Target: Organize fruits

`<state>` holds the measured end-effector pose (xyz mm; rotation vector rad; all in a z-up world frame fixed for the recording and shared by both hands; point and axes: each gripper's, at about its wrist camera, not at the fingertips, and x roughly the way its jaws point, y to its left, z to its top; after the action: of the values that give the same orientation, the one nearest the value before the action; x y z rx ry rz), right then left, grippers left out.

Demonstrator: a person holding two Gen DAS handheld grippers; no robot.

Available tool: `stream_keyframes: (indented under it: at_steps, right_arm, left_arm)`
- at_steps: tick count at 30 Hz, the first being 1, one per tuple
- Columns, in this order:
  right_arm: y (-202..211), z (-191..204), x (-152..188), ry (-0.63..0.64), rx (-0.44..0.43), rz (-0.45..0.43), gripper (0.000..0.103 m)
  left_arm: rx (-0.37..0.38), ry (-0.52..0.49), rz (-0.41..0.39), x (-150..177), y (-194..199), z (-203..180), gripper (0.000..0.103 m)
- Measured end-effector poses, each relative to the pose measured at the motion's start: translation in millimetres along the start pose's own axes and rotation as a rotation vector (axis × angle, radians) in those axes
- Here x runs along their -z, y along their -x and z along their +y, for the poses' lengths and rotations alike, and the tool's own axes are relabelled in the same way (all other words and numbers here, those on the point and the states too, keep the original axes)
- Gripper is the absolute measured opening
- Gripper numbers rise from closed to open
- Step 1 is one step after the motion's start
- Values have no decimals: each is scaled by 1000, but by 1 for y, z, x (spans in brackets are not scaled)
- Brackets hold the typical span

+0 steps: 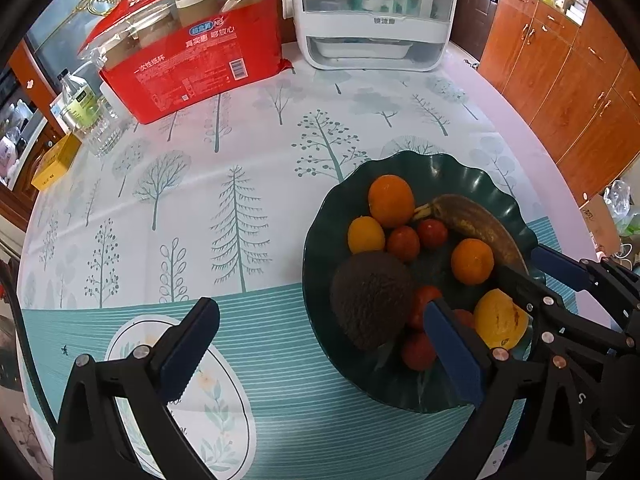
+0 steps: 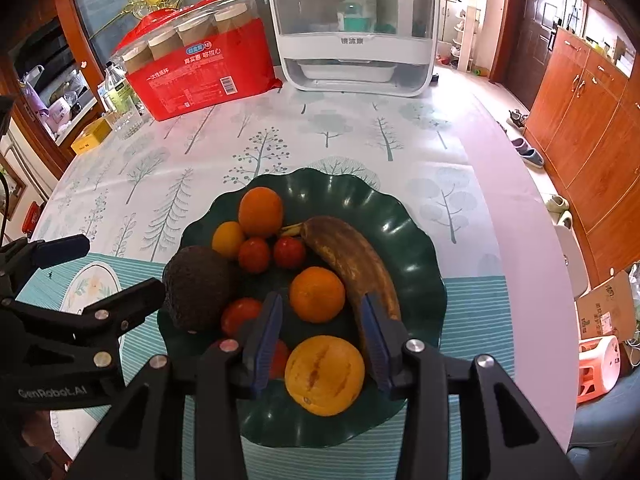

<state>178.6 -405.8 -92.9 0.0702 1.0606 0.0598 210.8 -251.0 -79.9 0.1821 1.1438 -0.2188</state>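
A dark green wavy plate (image 2: 416, 240) (image 1: 460, 168) holds the fruit: a browned banana (image 2: 352, 264) (image 1: 480, 224), a dark avocado (image 2: 198, 288) (image 1: 372, 300), oranges (image 2: 260, 211) (image 1: 391, 200), several red tomatoes (image 2: 289, 252) (image 1: 403, 243) and a large yellow-orange citrus (image 2: 325, 376) (image 1: 500, 318). My right gripper (image 2: 322, 312) is open above the plate's near side, its pads either side of the large citrus, not touching it. My left gripper (image 1: 320, 320) is open wide, low over the table at the plate's left edge; its right finger (image 1: 452, 352) overlaps the plate.
A red pack of paper cups (image 2: 200, 68) (image 1: 192, 60) and a white appliance (image 2: 352, 28) (image 1: 372, 16) stand at the table's far side. A bottle (image 1: 86, 116) and a yellow box (image 1: 56, 162) sit far left. Wooden cabinets (image 2: 592, 120) line the right.
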Motion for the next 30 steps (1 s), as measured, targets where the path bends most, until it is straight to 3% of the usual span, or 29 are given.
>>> stream_keyframes:
  at_steps: [12,30]
  right_arm:
    - [17,10,3,-12,8,-17,41]
    - [87,76,22,2,-16,-43,41]
  left_arm:
    - [5,25,-16,16,17,9,101]
    - [-17,96,-144,54,103,64,101]
